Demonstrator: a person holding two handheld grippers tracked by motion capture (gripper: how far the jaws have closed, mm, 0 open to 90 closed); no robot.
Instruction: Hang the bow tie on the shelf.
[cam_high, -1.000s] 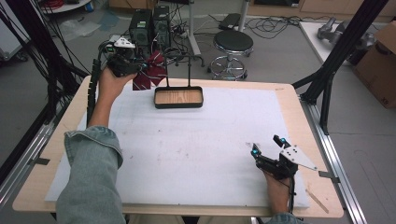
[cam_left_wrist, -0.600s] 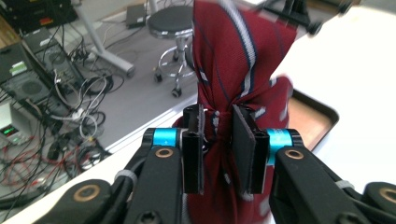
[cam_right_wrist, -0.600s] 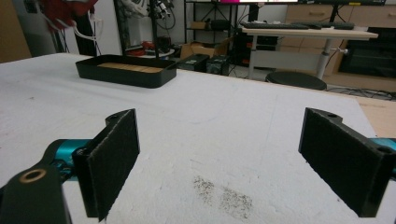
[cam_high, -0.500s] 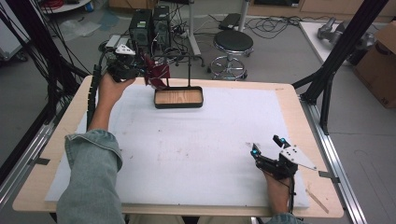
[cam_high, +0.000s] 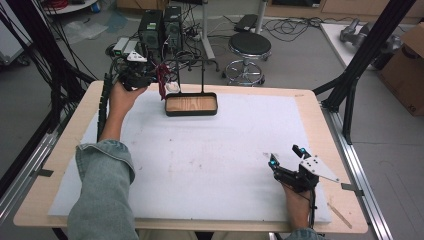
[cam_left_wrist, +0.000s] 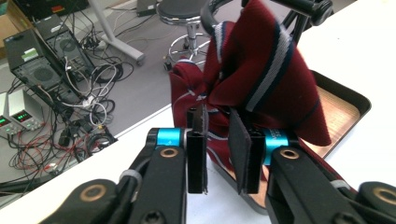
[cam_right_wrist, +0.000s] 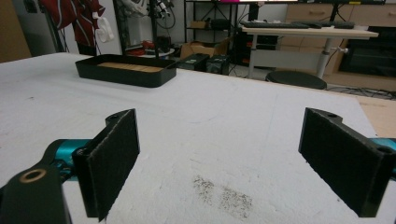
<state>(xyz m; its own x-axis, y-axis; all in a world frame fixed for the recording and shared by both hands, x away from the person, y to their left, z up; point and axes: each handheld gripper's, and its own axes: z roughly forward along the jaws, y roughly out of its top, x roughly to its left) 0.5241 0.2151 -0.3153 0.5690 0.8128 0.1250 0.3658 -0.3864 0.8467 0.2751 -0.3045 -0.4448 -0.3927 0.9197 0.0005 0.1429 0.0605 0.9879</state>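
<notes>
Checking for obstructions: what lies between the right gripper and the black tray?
Nothing: the high view shows bare white mat between the right gripper and the black tray.

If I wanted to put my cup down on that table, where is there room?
Nearly everywhere: the white mat lies bare between the tray at the far edge and the right claw at the near right corner. It is crowded only at the far left, where the left claw holds a red tie beside the tray.

Lab: computer towers with tangled floor cables, metal-frame rig, stool, desks.
</notes>
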